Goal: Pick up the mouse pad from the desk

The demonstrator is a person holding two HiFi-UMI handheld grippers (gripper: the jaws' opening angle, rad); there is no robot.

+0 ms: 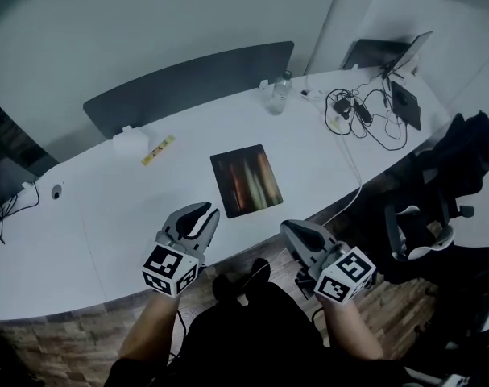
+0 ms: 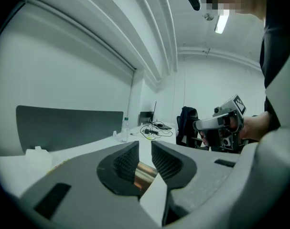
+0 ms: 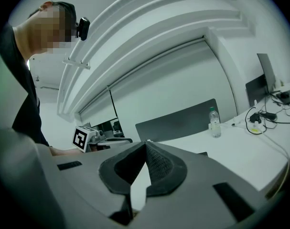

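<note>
Low in the frame, your two hands hold the tools out over the near edge of the white desk [image 1: 107,216].

Your left gripper [image 2: 145,149] sits at the lower left. Its jaws have a thin gap between them, and nothing is pinched there. In the left gripper view, a shiny brown bit of the mouse pad shows past the gap.

Your right gripper [image 3: 145,147] sits at the lower right. Its jaws are pressed together at the tips and hold nothing.

Just past both tools, in the middle of the frame, the mouse pad [image 1: 246,181] lies flat on the desk. It is dark with orange and brown streaks. Neither tool touches it.

Farther back and to the left lie a small yellow strip [image 1: 158,151] and a white box [image 1: 131,141].

Near the top middle stands a clear bottle [image 1: 278,95]. To its right is a tangle of black cables [image 1: 365,115], and at the upper right is an open laptop [image 1: 389,55].

A dark panel [image 1: 188,83] runs along the far edge of the desk. At the right side, a chair [image 1: 421,232] has dark clothes piled on it.
</note>
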